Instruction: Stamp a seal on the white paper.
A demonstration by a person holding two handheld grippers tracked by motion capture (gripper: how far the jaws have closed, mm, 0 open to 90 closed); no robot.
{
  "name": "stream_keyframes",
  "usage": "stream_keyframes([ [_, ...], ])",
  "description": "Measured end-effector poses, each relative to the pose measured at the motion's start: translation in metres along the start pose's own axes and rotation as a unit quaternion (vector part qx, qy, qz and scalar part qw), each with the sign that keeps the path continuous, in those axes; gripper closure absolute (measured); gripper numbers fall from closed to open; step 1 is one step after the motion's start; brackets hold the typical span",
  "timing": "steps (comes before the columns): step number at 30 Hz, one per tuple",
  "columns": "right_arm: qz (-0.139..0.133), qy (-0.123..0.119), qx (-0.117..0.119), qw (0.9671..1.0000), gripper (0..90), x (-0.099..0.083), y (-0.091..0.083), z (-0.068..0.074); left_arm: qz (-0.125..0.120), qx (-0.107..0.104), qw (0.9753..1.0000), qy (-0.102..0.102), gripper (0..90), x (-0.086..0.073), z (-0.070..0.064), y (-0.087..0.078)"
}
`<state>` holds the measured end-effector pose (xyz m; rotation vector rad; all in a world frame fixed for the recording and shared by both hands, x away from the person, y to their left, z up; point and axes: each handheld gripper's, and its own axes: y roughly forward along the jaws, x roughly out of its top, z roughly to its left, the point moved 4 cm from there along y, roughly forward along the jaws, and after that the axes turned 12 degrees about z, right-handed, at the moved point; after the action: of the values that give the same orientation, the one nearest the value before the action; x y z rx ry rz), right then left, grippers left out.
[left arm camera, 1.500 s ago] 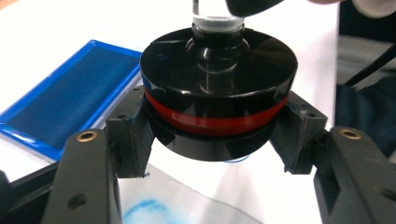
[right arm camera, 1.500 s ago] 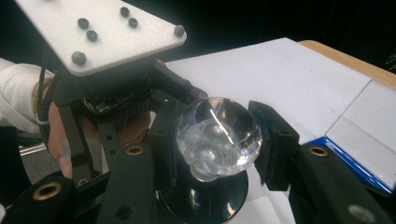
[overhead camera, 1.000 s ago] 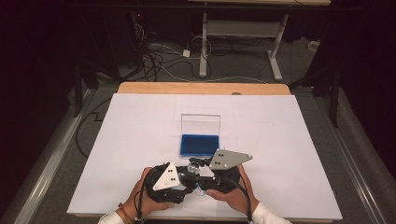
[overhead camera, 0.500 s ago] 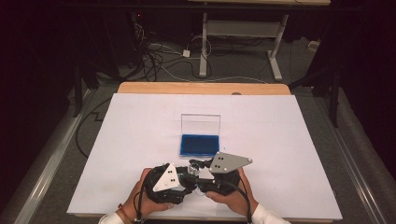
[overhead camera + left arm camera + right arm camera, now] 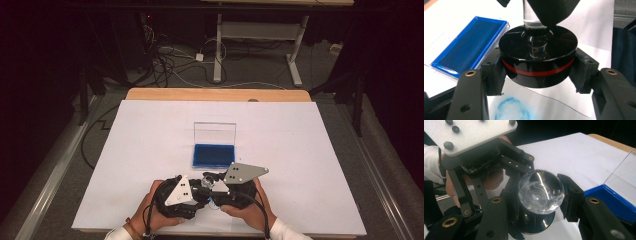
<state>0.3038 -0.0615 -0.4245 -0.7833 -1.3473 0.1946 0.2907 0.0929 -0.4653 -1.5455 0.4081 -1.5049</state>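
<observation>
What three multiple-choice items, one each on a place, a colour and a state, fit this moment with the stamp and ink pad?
1. Where does the ink pad lie?
A. beyond the claws
B. left of the paper
C. on the floor

2. What colour is the band around the stamp?
A. green
B. red
C. yellow

3. How is the ink pad's lid?
A. shut
B. missing
C. open, standing up

Answers: 1 A, the high view shows it on the white paper past both claws. 2 B, the left claw grips it at a red band. 3 C, the clear lid stands behind the blue tray.
</observation>
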Motion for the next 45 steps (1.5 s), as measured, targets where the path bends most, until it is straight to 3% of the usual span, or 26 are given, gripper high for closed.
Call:
stream_keyframes([
  [10, 0.002, 0.003, -0.004, 1.0000, 57.2, 0.000, 0.002, -0.001, -0.001, -0.005, 1.0000, -0.002, 36.3, -0.002, 0.002, 0.002],
  [15, 0.000, 0.006, -0.008, 0.9999, 57.1, 0.000, 0.001, -0.001, -0.017, -0.012, 0.9997, -0.012, 35.8, -0.002, 0.002, 0.004],
  [21, -0.001, 0.006, -0.012, 0.9999, 57.1, 0.000, -0.002, -0.002, -0.016, -0.019, 0.9990, -0.038, 27.1, -0.005, 0.005, 0.008],
  [25, 0.002, 0.005, -0.014, 0.9999, 57.1, -0.001, -0.001, -0.003, -0.009, -0.013, 0.9992, -0.038, 22.8, -0.005, 0.004, 0.011],
  [29, 0.001, 0.002, -0.018, 0.9998, 57.2, -0.001, -0.004, -0.004, -0.012, -0.019, 0.9992, -0.033, 19.8, -0.006, 0.006, 0.015],
  [30, 0.000, 0.002, -0.020, 0.9998, 57.1, -0.001, -0.005, -0.004, -0.001, -0.007, 0.9989, -0.046, 19.4, -0.009, 0.007, 0.013],
  [40, 0.006, -0.007, -0.038, 0.9992, 57.1, -0.004, -0.011, -0.010, -0.009, 0.012, 0.9986, -0.050, 16.6, -0.019, 0.016, 0.003],
  [45, 0.005, -0.007, -0.043, 0.9990, 57.2, -0.005, -0.015, -0.012, -0.011, 0.033, 0.9981, -0.051, 16.7, -0.024, 0.022, -0.004],
])
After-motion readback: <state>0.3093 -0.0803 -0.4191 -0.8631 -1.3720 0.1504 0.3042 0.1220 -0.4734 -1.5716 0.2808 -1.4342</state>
